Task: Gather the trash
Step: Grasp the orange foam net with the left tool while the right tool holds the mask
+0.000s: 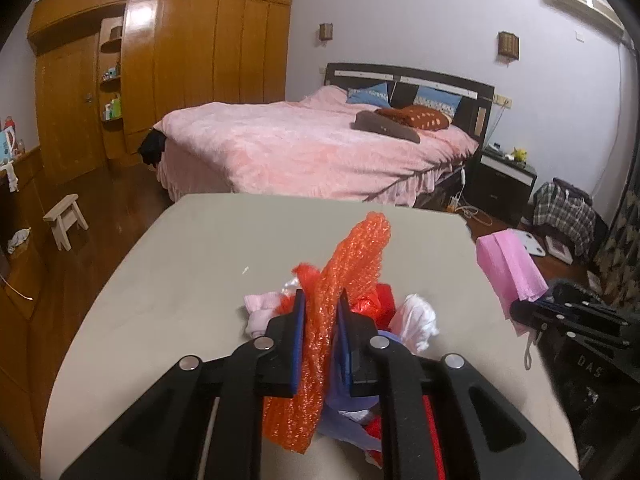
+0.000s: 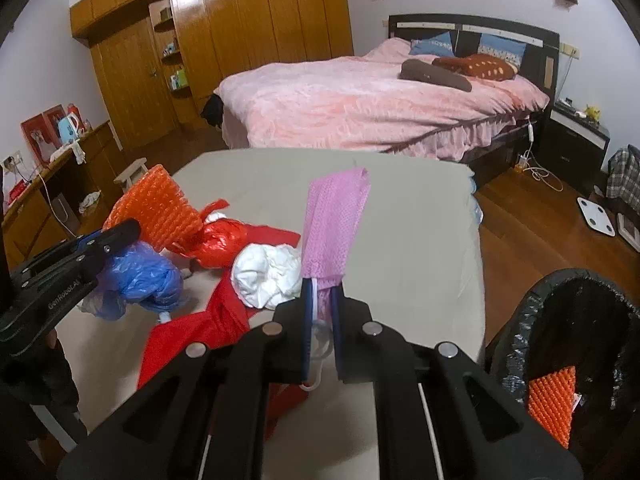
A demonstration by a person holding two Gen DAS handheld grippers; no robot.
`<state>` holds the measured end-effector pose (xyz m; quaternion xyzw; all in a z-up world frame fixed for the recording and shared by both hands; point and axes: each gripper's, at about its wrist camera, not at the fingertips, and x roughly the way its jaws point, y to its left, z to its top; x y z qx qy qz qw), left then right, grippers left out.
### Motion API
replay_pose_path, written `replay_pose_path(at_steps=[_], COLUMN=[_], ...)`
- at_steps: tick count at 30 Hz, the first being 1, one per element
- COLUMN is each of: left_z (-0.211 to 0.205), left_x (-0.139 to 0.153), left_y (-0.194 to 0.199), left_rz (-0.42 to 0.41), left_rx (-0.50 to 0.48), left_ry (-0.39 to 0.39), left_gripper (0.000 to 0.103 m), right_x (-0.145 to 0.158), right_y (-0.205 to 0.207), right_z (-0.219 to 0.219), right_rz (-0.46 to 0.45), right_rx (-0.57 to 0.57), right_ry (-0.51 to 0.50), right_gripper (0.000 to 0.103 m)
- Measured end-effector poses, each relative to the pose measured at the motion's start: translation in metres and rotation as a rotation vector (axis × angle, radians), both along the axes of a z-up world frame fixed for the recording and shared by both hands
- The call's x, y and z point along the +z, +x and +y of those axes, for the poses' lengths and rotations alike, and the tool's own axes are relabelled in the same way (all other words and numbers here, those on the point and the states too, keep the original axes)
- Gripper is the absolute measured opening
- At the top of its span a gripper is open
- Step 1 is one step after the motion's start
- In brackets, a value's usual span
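My left gripper [image 1: 322, 304] is shut on an orange bubble-wrap sheet [image 1: 352, 264], which stands up between the blue pads above the beige table [image 1: 180, 260]. The same orange sheet [image 2: 160, 204] shows at the left of the right wrist view, held by the left gripper [image 2: 124, 232]. My right gripper [image 2: 322, 292] is shut on a pink foam sheet [image 2: 332, 224] that rises upright from its pads. In the left wrist view this pink sheet [image 1: 508, 264] hangs at the right. On the table lie a blue plastic bag [image 2: 140, 276], a red bag [image 2: 220, 240], white crumpled paper [image 2: 268, 272] and red cloth [image 2: 192, 336].
A bin lined with a black bag [image 2: 560, 340] stands at the table's right, with an orange bubble-wrap piece [image 2: 550, 404] inside. Beyond the table are a pink bed [image 2: 360, 100], wooden wardrobes [image 2: 224, 40], a small stool [image 1: 66, 216] and a white scale [image 2: 598, 216] on the floor.
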<state>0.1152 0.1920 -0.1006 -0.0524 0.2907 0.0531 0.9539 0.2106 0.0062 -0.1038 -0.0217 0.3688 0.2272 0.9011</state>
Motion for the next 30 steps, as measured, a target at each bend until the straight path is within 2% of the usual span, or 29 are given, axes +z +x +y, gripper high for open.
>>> replay_pose_path(at_steps=[6, 10, 20, 21, 25, 30], left_z=[0.001, -0.002, -0.015, -0.015, -0.013, -0.011], left_x=[0.020, 0.025, -0.015, -0.016, -0.012, -0.009], left_y=[-0.008, -0.009, -0.001, 0.000, 0.001, 0.002], left_rz=[-0.049, -0.051, 0.050, 0.056, 0.058, 0.064], left_rx=[0.007, -0.003, -0.034, -0.037, -0.042, -0.049], left_ry=[0.001, -0.003, -0.001, -0.001, -0.022, -0.042], left_gripper=[0.015, 0.015, 0.016, 0.017, 0.035, 0.035], right_x=[0.014, 0.021, 0.006, 0.006, 0.005, 0.005], right_y=[-0.009, -0.014, -0.019, -0.019, -0.020, -0.019], right_z=[-0.006, -0.009, -0.009, -0.009, -0.009, -0.010], right_rz=[-0.024, -0.037, -0.001, 0.001, 0.003, 0.004], right_rx=[0.000, -0.002, 0.000, -0.002, -0.002, 0.000], right_ry=[0.020, 0.023, 0.005, 0.006, 0.009, 0.010], right_gripper=[0.008, 0.008, 0.008, 0.008, 0.008, 0.008])
